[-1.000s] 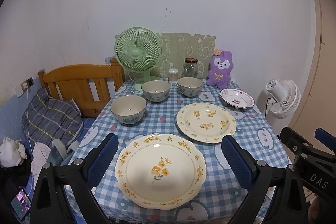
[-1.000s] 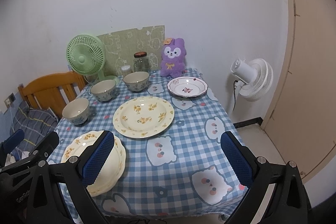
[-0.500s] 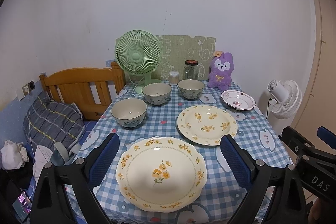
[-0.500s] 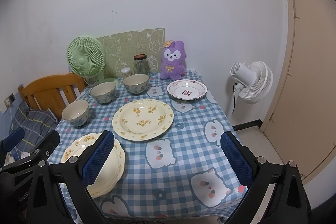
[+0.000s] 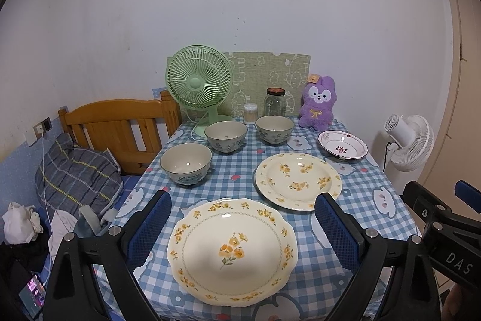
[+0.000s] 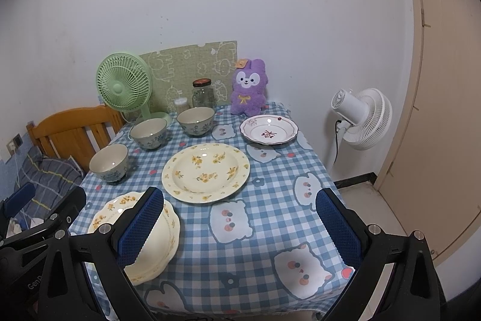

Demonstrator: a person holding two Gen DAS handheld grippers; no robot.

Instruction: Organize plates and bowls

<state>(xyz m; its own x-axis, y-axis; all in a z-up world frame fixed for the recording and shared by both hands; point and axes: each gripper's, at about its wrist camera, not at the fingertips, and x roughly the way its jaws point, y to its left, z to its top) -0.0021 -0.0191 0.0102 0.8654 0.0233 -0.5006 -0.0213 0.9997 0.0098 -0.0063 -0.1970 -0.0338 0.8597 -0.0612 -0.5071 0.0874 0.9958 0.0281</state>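
Hovering spread wide and empty, left claw (image 5: 242, 218) straddling scalloped yellow-flower plate (image 5: 233, 251) at near edge of surface (image 5: 372, 218); right claw (image 6: 240, 215) likewise spread and empty, further right. Beyond: round yellow-flower plate (image 5: 297, 181), then three bowls far left.

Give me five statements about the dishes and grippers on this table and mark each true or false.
1. Three bowls stand on the table. True: near bowl, middle bowl, far bowl.
2. The left gripper is shut on the scalloped plate. False: its jaws are open, on either side of the plate in the view, gripping nothing.
3. The small red-patterned plate sits in front of the purple plush rabbit. True.
4. The bowls are stacked. False: each stands apart on the checked tablecloth.
5. The right gripper holds the round flowered plate. False: it is open and empty.
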